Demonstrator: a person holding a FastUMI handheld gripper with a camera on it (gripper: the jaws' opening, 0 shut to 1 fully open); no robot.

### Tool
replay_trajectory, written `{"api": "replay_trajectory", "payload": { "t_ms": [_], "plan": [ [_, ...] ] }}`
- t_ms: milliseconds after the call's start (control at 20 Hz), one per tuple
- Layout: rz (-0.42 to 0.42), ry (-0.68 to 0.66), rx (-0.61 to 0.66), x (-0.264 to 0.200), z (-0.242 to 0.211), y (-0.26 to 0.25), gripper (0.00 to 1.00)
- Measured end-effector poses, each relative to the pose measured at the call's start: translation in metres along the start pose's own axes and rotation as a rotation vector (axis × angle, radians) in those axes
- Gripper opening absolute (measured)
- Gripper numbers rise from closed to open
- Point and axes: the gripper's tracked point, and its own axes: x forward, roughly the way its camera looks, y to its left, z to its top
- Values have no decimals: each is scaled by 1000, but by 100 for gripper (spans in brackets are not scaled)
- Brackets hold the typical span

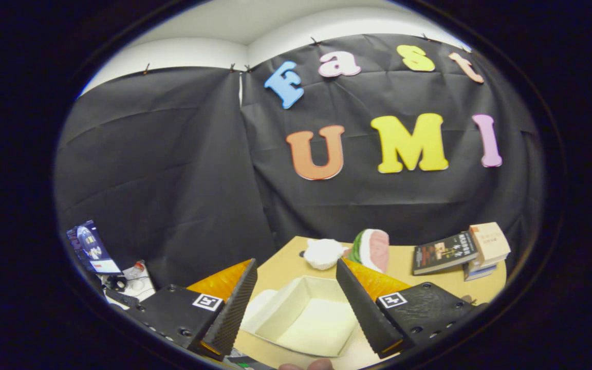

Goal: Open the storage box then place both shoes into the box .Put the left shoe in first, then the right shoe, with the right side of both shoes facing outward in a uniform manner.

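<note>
My gripper (296,303) hangs above the wooden table (285,264), open, with nothing between its fingers. Below the gap lies an open white box (303,313), seen from above with its inside empty. Beyond the fingers, at the table's far side, lies a crumpled white thing (324,253), and beside it a green, white and pink object (373,249); I cannot tell whether either is a shoe.
A dark book (442,253) and a stack of boxes (488,246) sit at the table's far right. Left of the table a lower surface holds a screen (90,249) and small devices with cables (126,280). A fingertip (306,365) shows under the box.
</note>
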Motion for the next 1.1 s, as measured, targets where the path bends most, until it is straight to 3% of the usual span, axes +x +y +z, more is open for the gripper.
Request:
{"api": "replay_trajectory", "payload": {
  "t_ms": [300,550,750,1100],
  "plan": [
    [-241,-20,58,-56,-3,-125,94],
    [-412,43,76,-102,-40,-218,94],
    [-470,171,88,-110,-99,-267,94],
    [-468,412,113,-88,-206,-298,94]
  ]
}}
